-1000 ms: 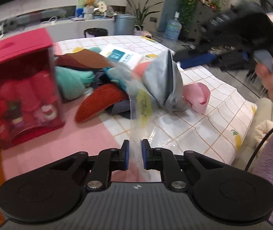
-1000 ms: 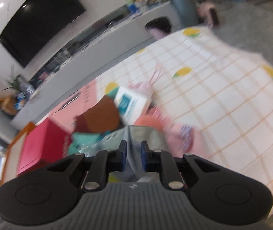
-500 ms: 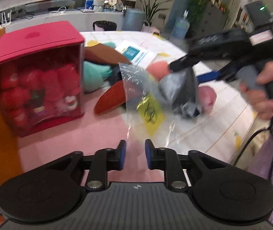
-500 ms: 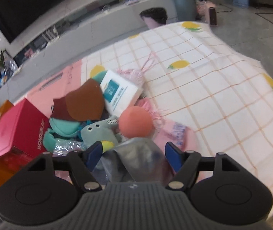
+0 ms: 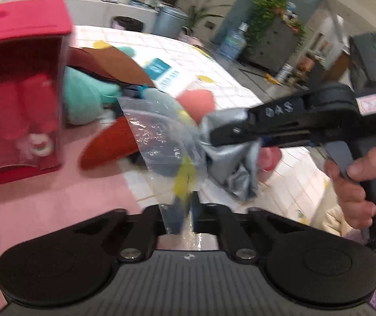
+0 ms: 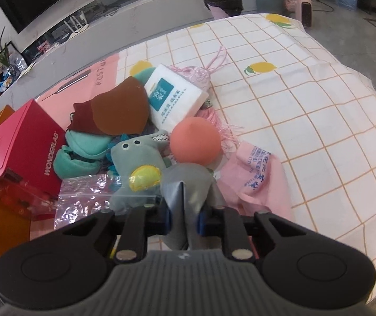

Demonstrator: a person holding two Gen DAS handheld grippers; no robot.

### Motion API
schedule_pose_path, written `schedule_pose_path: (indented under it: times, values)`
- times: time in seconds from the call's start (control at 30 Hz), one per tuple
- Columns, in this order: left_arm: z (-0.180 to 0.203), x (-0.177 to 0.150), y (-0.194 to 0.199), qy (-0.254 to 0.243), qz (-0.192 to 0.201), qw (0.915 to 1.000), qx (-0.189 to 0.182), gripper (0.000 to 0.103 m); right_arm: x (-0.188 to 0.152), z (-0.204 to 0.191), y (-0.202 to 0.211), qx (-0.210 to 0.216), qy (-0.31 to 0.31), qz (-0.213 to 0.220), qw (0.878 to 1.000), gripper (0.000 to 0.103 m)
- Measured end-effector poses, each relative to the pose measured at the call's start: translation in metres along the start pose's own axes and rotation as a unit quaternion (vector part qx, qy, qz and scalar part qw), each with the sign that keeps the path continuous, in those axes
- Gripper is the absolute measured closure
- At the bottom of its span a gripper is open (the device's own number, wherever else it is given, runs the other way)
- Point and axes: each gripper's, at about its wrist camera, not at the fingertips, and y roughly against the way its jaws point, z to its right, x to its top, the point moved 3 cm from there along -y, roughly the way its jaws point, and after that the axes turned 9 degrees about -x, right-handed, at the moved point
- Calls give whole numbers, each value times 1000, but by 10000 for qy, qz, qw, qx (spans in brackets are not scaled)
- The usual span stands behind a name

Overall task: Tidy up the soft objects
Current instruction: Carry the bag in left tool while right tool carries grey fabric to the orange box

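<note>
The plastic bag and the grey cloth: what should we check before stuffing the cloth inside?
1. Left gripper pinching the plastic bag, fingers just closed: ok.
2. Right gripper holding the grey cloth, fingers just closed on it: ok.
3. Cloth up against the bag: ok.
4. Bag mouth open wide: cannot tell, blurred.
5. Cloth already inside the bag: cannot tell.
6. Other soft things, such as the orange ball, still loose on the table: not ok.

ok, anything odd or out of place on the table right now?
Nothing spilled or damaged. The soft things lie in one jumbled heap, overlapping each other, beside the red box. The left tool pinches a clear plastic bag; the right tool grips a crumpled grey pouch.
</note>
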Motion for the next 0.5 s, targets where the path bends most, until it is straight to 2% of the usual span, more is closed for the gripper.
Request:
schedule_pose_path:
  times: [0.17,0.33,0.5]
  values:
    - [0,-3,17,75,266,9991,310,103,1,4,11,142,-148,182,9996,94]
    - [16,-1,37,-194,560,9978,281,103,1,15,20,253,-479,294,9981,94]
    - [36,2,50,-549,685,9957,285,103,3,20,31,341,-635,480,9962,96]
